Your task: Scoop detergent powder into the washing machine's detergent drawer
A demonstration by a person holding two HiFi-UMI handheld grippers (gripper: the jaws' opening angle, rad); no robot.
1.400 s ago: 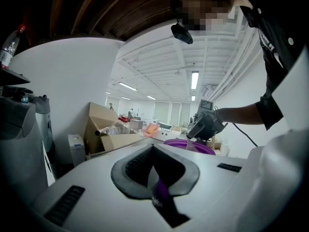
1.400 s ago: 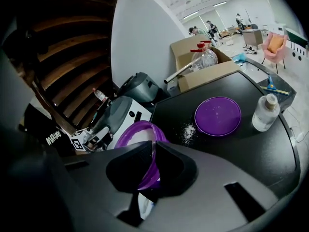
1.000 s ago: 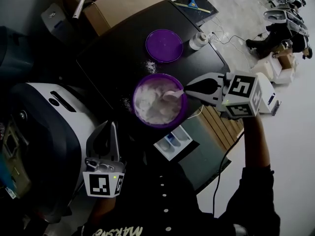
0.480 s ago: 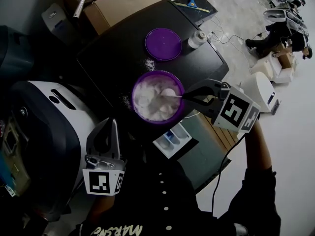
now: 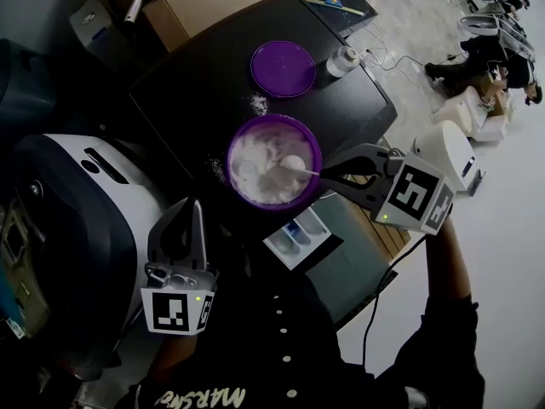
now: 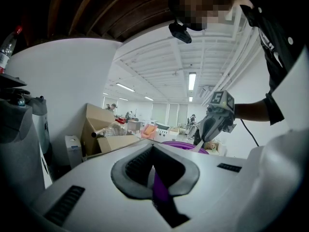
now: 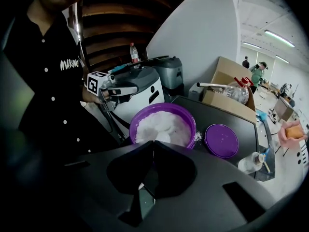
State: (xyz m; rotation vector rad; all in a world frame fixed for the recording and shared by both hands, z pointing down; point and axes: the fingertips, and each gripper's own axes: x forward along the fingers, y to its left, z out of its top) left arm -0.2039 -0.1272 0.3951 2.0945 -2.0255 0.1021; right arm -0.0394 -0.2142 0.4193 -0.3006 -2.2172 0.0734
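Note:
A purple tub (image 5: pixel 247 139) full of white detergent powder stands on the black machine top (image 5: pixel 196 92). My right gripper (image 5: pixel 328 175) is at the tub's right rim, shut on the thin handle of a white scoop (image 5: pixel 294 164); the scoop's bowl rests in the powder. In the right gripper view the tub (image 7: pixel 163 124) lies just beyond the closed jaw tips (image 7: pixel 153 141), with the scoop bowl (image 7: pixel 163 137) at its near edge. The open detergent drawer (image 5: pixel 300 237), white with blue compartments, juts out below the tub. My left gripper (image 5: pixel 183 216) hangs shut, left of the drawer.
A purple lid (image 5: pixel 283 68) and a white bottle (image 5: pixel 343 60) sit on the machine top behind the tub, with spilled powder (image 5: pixel 255 103) between them. A cardboard box (image 5: pixel 213 2) stands further back. A rounded white and dark appliance (image 5: pixel 77 220) stands at the left.
My right gripper has tilted and drawn back toward me, lower in the picture, while the scoop bowl stays in the powder. The left gripper has barely moved.

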